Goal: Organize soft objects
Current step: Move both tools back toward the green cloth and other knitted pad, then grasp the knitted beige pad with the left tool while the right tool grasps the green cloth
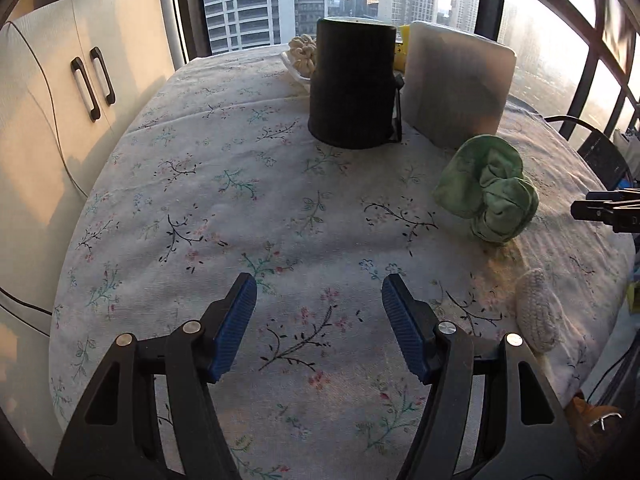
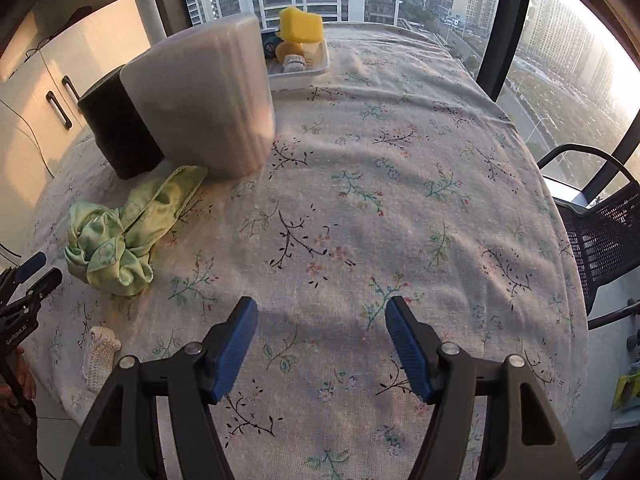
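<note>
Both tongs, left [image 1: 319, 328] and right [image 2: 321, 348], are hovering wide open and empty, readying for the green cloth [image 1: 486, 194] lying on the bench [image 1: 240, 208].

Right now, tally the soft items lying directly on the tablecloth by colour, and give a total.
Green: 1, the knotted green satin cloth.
Cream: 1, the small cream crocheted piece.
Total: 2. Items in the white tray not counted.

The bench [image 2: 400, 168] is covered in white cloth printed with small floral sprigs. A pale green scrunchie [image 2: 116, 236] is seen beside a black cylinder [image 1: 352, 84]; behind it, a yellow sponge [image 2: 301, 25].
</note>
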{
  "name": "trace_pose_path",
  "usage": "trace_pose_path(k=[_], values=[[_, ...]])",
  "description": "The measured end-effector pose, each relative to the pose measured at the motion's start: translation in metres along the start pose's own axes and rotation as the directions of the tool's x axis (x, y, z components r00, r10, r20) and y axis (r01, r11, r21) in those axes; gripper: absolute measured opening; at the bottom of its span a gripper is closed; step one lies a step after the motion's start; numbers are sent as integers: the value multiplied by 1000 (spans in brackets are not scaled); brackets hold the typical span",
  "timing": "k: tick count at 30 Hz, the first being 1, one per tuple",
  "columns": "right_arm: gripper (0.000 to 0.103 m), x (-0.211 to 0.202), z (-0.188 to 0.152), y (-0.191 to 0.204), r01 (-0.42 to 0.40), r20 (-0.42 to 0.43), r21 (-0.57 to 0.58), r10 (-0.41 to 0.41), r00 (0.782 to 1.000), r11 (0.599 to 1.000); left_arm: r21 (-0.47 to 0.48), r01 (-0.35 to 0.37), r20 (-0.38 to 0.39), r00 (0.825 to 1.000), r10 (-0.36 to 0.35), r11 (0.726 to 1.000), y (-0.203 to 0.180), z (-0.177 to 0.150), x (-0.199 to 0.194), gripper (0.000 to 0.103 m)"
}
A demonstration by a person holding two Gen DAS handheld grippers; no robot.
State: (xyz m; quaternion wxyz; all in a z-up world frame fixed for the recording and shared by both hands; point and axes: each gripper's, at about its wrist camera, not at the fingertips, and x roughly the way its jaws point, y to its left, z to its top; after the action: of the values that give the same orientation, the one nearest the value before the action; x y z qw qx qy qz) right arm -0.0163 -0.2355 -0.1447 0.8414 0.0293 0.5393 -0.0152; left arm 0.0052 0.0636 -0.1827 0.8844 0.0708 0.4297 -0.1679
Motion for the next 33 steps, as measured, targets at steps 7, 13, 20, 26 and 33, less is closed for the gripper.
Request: trace_pose_path(k=[7, 13, 20, 26, 33], values=[[69, -3, -13, 32, -52, -4, -49, 52, 999, 997, 49, 169, 29, 985, -170, 984, -48, -2, -27, 64], [70, -5, -16, 47, -62, 0, -90, 62, 998, 994, 117, 224, 5, 974, -226, 968, -83, -7, -25, 64], [70, -7, -11, 53, -92, 5, -92, 93, 996, 992, 101, 227, -28, 974, -225, 969, -100, -8, -1, 64], [70, -8, 4, 68, -121, 26, -116, 124, 992, 986, 22, 334, 10, 943, -334, 942, -91, -9, 3, 25], [71, -12, 20, 89, -182, 47, -140, 190, 981, 973, -31, 367, 8, 930, -367, 930, -83, -7, 4, 20]])
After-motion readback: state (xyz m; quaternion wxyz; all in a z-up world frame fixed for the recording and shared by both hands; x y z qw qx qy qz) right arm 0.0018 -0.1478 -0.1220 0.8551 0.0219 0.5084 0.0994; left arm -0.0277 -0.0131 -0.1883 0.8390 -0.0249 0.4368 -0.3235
